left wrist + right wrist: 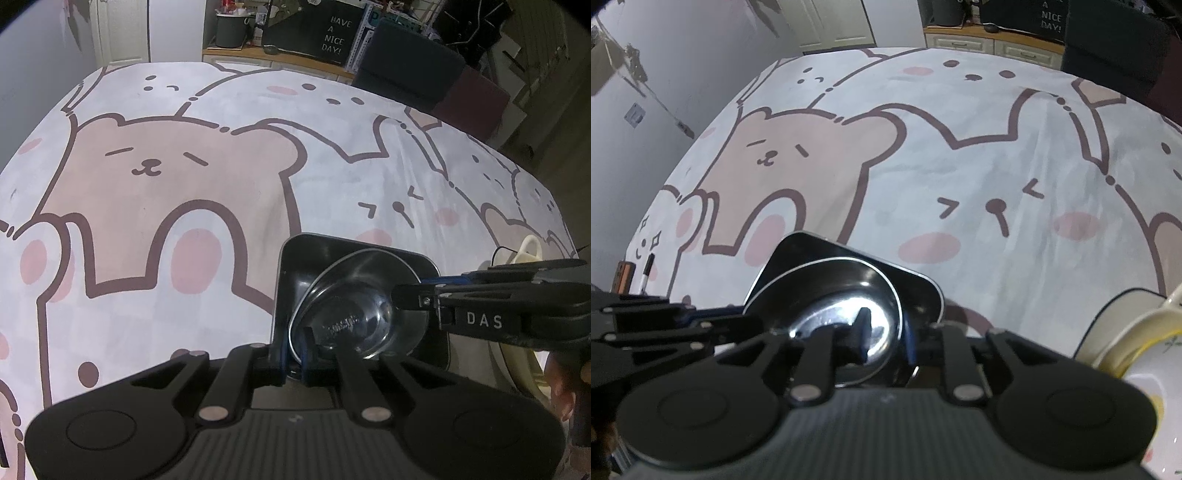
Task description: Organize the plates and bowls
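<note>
the steel bowl (354, 306) sits in a black square plate (295, 266) on the bear-print tablecloth (166, 184). the left gripper (293, 350) pinches the plate's near rim, fingers narrow. the right gripper (882, 332) straddles the bowl's rim, fingers slightly parted.

You're working in a lived-in home room. The counter (184, 192) wears a cartoon bear-and-rabbit cloth, the kind used in a household. Behind it stand a white panelled door (118, 29) and a wooden-topped sideboard (258, 55) with cream drawers, crowded with a dark pot (231, 29) and a black "HAVE A NICE DAY!" sign (334, 37). A dark chair (410, 70) sits at the far edge.
</note>
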### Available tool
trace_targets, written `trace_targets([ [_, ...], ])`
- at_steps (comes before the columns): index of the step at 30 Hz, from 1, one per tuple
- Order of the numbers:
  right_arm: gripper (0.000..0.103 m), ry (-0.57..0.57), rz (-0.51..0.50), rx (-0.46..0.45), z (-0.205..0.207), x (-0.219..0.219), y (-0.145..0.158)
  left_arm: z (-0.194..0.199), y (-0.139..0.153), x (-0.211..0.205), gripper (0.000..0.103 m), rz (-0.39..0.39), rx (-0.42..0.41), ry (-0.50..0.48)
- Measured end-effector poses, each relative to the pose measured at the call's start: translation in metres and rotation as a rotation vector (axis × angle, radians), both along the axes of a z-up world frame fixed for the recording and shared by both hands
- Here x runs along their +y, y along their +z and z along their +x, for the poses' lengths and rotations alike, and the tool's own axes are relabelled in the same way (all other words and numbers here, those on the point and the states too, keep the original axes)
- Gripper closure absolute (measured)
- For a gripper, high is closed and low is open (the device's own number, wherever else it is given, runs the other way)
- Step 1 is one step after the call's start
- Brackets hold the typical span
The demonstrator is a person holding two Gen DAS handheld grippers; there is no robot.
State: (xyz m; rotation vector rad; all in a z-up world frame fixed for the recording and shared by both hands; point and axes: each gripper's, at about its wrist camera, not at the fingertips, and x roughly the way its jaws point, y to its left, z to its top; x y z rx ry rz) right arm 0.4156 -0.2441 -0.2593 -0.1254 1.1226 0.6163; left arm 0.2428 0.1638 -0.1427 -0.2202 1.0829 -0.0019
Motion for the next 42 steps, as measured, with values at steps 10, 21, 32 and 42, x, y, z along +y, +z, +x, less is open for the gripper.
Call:
trace_targets([
  [10,0.059,0.010,0.034,0.002,-0.003,-0.005,0.007,-0.004,0.007,-0.003,0.075,-0.017,-0.014,-0.011],
  [21,0.028,-0.031,0.133,-0.033,-0.018,-0.038,0.042,-0.015,0.029,-0.003,0.027,0.083,-0.092,-0.026],
  [32,0.000,-0.184,0.125,-0.028,-0.036,-0.064,0.035,-0.004,0.029,0.027,0.024,0.042,-0.135,-0.085],
  [42,0.066,-0.272,0.169,0.130,-0.025,-0.068,0.004,0.026,0.005,0.040,0.081,0.055,-0.066,-0.113],
])
